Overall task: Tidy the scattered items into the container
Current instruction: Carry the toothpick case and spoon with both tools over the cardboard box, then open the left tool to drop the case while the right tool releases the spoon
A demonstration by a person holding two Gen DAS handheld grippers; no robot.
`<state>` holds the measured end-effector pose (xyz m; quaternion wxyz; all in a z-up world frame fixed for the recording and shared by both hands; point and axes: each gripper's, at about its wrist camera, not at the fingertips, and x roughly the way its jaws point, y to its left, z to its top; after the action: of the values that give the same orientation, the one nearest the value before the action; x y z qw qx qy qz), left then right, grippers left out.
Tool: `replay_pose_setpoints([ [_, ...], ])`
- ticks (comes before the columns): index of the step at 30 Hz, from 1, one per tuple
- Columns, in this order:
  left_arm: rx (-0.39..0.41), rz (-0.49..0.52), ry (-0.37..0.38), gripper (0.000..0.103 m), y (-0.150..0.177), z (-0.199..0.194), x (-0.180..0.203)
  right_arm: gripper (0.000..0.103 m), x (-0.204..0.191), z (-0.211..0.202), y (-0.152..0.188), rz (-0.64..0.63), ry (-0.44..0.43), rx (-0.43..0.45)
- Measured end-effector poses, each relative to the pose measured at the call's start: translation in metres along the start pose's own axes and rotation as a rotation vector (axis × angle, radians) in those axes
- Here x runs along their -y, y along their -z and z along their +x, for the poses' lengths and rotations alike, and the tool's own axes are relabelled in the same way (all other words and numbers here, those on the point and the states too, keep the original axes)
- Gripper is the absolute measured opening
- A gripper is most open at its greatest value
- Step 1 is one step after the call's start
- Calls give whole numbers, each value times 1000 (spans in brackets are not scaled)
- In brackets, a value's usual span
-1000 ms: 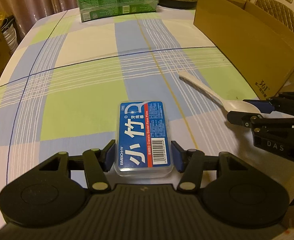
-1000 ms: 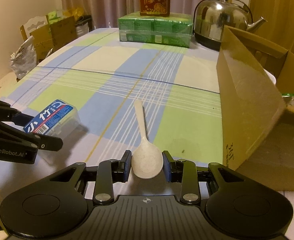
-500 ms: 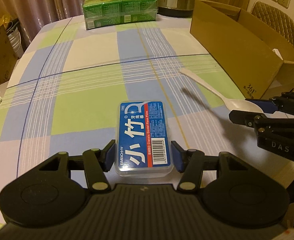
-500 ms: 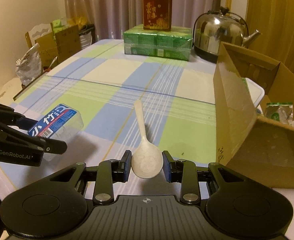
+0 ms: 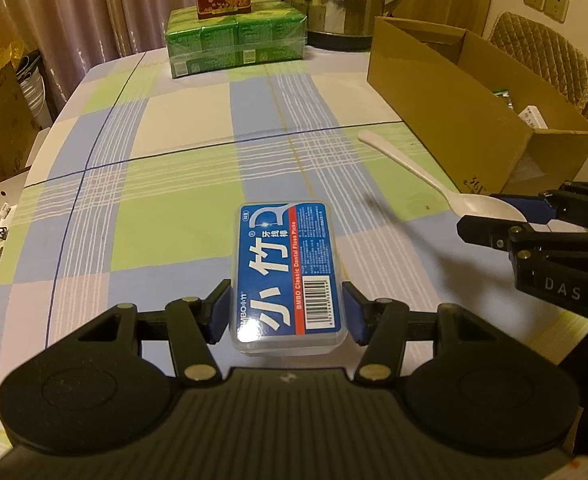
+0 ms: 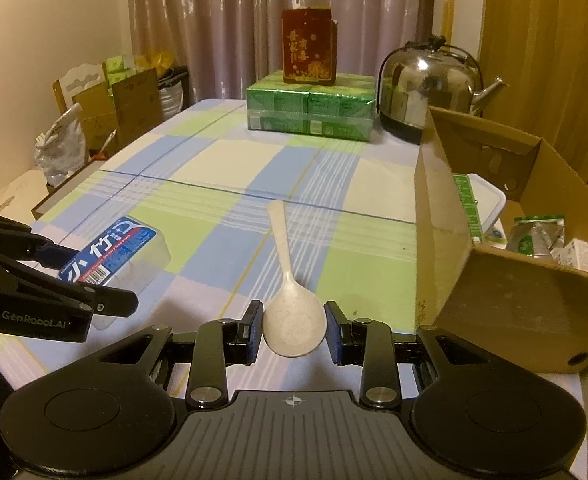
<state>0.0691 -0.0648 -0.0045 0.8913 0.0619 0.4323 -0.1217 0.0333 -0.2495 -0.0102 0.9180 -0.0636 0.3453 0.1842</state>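
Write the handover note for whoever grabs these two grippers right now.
Left gripper: shut on the dental floss pick box, lifted off the table.
Right gripper: shut on the bowl of the white spoon, also lifted.
Cardboard box, at the right, already holds several packets.
Done: both items picked up.
Left: carry both over the cardboard box and release them inside.

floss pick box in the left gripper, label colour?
Blue label with white characters and a red stripe, on the clear plastic floss pick box; shows best in the left wrist view.
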Motion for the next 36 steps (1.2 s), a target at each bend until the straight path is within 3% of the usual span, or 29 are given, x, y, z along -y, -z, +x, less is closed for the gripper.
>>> replay_pose_setpoints([
  [10,44,50,50,52,-24,-14,25,30,22,-33,-15,41,45,87],
  [20,146,120,157,52,-99,-18,86,30,91,-64,-43,118,182,200],
  [28,157,185,254,52,-152,1,145,30,153,-64,-49,180,280,216],
  [36,139,226,308,52,-183,32,190,30,196,-55,-45,225,317,209],
])
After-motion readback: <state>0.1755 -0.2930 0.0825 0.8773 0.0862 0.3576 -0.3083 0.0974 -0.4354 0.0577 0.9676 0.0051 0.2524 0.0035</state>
